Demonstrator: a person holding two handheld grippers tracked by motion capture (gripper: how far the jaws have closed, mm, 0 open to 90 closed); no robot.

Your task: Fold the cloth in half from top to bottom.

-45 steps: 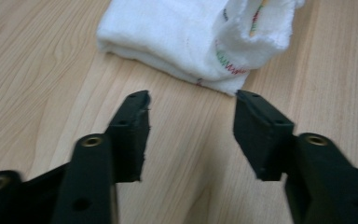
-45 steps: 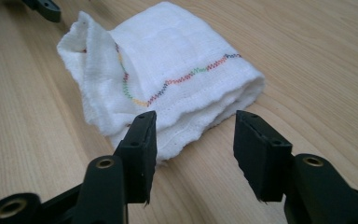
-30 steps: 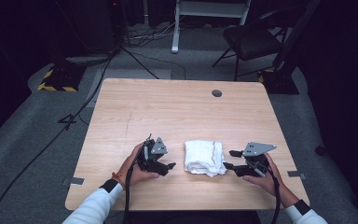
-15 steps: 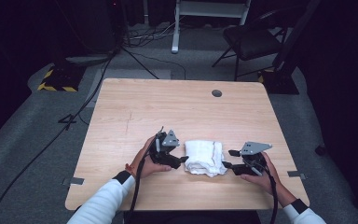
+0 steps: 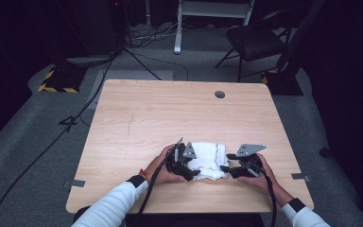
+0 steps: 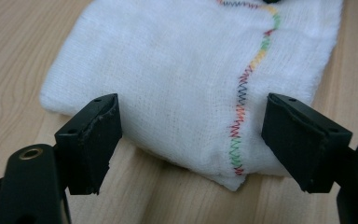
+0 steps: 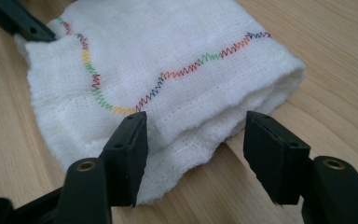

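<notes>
On the left, the person's left gripper [image 5: 192,173] sits at the left edge of a folded white gauze cloth with rainbow zigzag stitching [image 5: 209,160], which lies on the light wooden table [image 5: 170,113] near its front edge, roughly mid-width. In the left gripper view the two black jaws stand wide apart, having just been opening a bit more, with the near corner of the cloth [image 6: 186,84] lying between them, not pinched. Moving right, the right gripper [image 5: 225,169] sits at the cloth's right edge. In the right gripper view its jaws are also spread and have just been opening; the folded edge of the cloth [image 7: 168,79] sits between them, brushing the left pad [image 7: 133,154], while the other pad stands clear of it.
</notes>
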